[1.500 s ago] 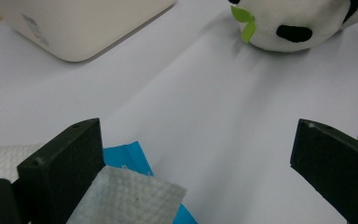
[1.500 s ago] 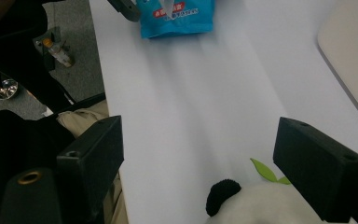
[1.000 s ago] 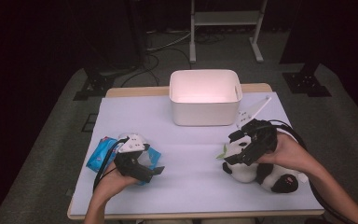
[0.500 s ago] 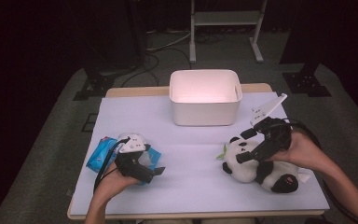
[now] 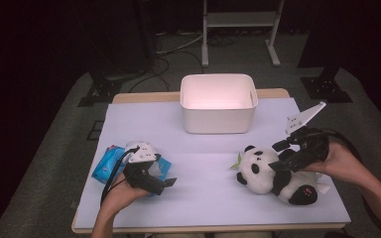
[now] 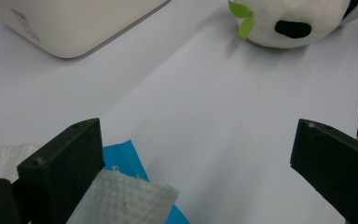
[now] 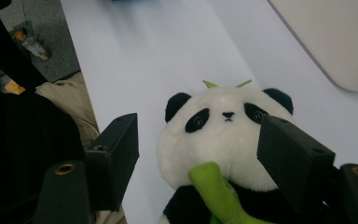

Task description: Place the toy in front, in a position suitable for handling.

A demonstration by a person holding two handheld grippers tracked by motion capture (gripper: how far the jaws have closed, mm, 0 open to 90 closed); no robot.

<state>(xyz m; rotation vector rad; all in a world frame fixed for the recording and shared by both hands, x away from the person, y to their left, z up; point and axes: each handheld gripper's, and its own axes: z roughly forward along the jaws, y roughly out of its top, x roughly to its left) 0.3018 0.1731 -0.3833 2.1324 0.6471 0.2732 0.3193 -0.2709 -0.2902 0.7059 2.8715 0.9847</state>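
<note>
A black-and-white panda plush (image 5: 265,173) lies on the right of the white table cover, head to the left, with a green leaf by its mouth. My right gripper (image 5: 277,156) hovers just above it. In the right gripper view its jaws (image 7: 203,142) flank the panda's head (image 7: 214,135) and have just been closing. The head sits between them with a gap at the left jaw, so the gripper is open. My left gripper (image 5: 161,176) rests open over a blue tissue packet (image 5: 106,163). A white tissue (image 6: 121,200) lies beside its left jaw.
A white bin (image 5: 218,119) stands at the back middle of the table, and its corner (image 6: 74,23) is in the left gripper view. A black metal stand and cables sit on the floor behind the table. White table cover (image 5: 203,193) lies bare between the two grippers.
My right gripper has slid to the right along the panda, uncovering its head. The left gripper and the blue packet have stayed put.
</note>
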